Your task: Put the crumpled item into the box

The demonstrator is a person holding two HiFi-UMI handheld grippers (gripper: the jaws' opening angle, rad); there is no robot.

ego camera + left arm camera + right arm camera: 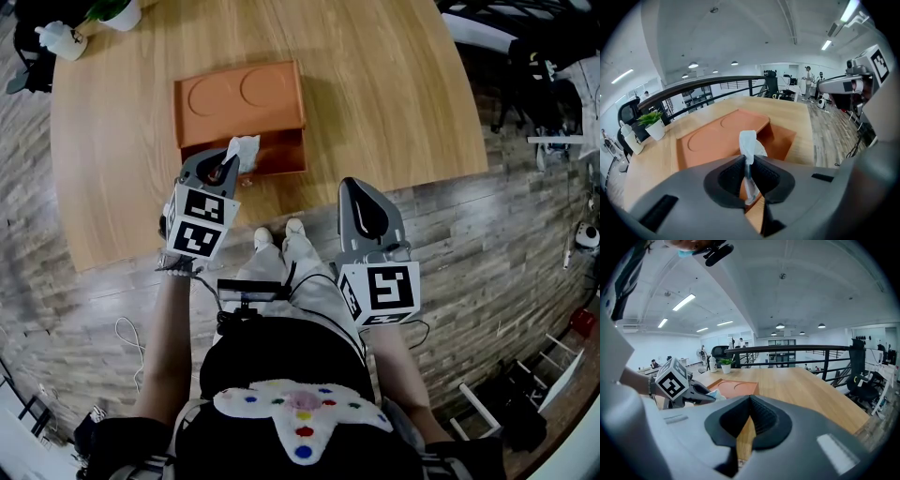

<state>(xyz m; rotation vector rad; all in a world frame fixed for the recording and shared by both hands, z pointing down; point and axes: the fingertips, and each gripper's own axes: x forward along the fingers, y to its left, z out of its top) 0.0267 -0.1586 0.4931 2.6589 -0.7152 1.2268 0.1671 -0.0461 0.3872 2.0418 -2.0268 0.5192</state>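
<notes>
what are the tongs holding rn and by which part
Left tongs: a crumpled white tissue, pinched across its middle, with one end sticking out past the jaw tips. Right tongs: shut, holding nothing.

Only the near strip of the box is open to me

The lid [239, 98] covers the far part of the box [281, 161], so the only way in is the near strip. My left gripper [225, 164], clamped on the crumpled item [244, 148], fills the air over that strip's left end. To the right of the box the table [394, 103] is bare wood, a wide lane for my right gripper [360, 186], which hangs off the near edge with its jaws together. A plant pot [120, 14] and a white bottle [64, 39] crowd the far-left corner, well apart from the box.
</notes>
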